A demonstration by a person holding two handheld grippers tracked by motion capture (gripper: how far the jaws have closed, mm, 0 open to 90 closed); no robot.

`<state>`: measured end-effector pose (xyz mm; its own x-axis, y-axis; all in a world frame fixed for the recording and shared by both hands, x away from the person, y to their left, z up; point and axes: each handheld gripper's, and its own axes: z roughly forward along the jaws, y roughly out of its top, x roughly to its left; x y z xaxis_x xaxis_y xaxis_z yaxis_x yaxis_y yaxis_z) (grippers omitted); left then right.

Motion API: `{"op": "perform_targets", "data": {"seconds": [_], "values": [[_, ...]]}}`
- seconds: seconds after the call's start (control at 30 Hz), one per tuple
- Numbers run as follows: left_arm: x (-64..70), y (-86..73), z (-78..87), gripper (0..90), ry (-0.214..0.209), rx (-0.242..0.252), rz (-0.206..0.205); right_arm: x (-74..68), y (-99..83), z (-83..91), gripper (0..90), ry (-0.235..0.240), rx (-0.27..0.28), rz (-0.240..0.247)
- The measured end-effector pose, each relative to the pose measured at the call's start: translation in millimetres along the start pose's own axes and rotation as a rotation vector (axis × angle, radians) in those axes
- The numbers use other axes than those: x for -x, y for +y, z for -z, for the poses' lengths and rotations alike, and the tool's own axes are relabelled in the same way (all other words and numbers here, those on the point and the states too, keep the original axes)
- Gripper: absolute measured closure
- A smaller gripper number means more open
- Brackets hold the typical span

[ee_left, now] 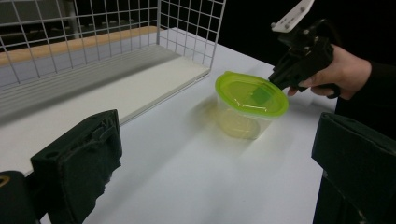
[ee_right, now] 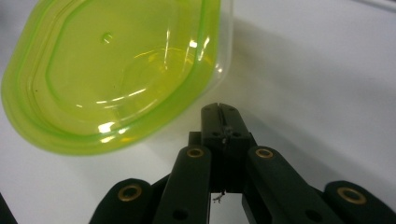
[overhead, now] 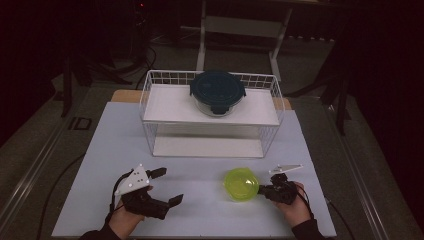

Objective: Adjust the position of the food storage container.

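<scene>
high view: above, faces forward-down, far | left gripper view: low, behind own tongs | right gripper view: close behind own tongs | shared: green-lidded tub (overhead: 241,183) by right tongs (overhead: 263,190)

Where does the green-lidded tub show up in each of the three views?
High view: green-lidded tub low, right of centre, on the table.
Left gripper view: upper right of centre.
Right gripper view: upper left, just beyond the closed jaws.
Shared landmark: the right gripper, beside the tub each time.

Dim room, grey floor (overhead: 45,135), white-legged bench (overhead: 240,30) behind pale table (overhead: 200,200)
</scene>
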<state>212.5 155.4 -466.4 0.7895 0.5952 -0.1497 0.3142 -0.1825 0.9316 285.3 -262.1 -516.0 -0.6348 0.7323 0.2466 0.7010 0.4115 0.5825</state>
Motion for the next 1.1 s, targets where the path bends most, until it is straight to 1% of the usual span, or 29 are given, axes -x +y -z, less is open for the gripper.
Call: {"op": "perform_targets", "data": {"seconds": [0.3, 0.43, 0.53, 0.57, 0.67, 0.9, 1.03, 1.1], "values": [[0.0, 0.2, -0.1, 1.2, -0.001, 0.002, -0.001, -12.7, 0.3, -5.1, 90.0, 0.038, -0.015, 0.02], [0.2, 0.4, 0.2, 1.2, 0.0, 0.004, 0.002, -20.0, 3.5, -9.6, 90.0, 0.055, -0.022, 0.041], [0.1, 0.5, 0.3, 1.2, 0.0, 0.006, 0.002, -23.6, 5.6, -11.9, 90.0, 0.057, -0.025, 0.046], [0.0, 0.4, 0.4, 1.2, 0.0, 0.005, 0.001, -27.3, 7.8, -14.5, 90.0, 0.066, -0.023, 0.051], [0.1, 0.1, 0.4, 1.2, -0.001, 0.004, 0.0, -31.0, 10.4, -18.0, 90.0, 0.078, -0.024, 0.057], [-0.3, 0.2, 0.7, 1.2, 0.0, 0.004, 0.0, -39.5, 17.4, -27.3, 90.0, 0.094, -0.034, 0.078], [0.3, 0.2, 0.8, 1.2, 0.001, 0.004, -0.003, -46.2, 21.3, -32.6, 90.0, 0.105, -0.044, 0.1], [0.4, 0.5, 1.3, 1.2, 0.0, 0.005, -0.004, -47.1, 22.3, -33.6, 90.0, 0.096, -0.045, 0.11]]}}
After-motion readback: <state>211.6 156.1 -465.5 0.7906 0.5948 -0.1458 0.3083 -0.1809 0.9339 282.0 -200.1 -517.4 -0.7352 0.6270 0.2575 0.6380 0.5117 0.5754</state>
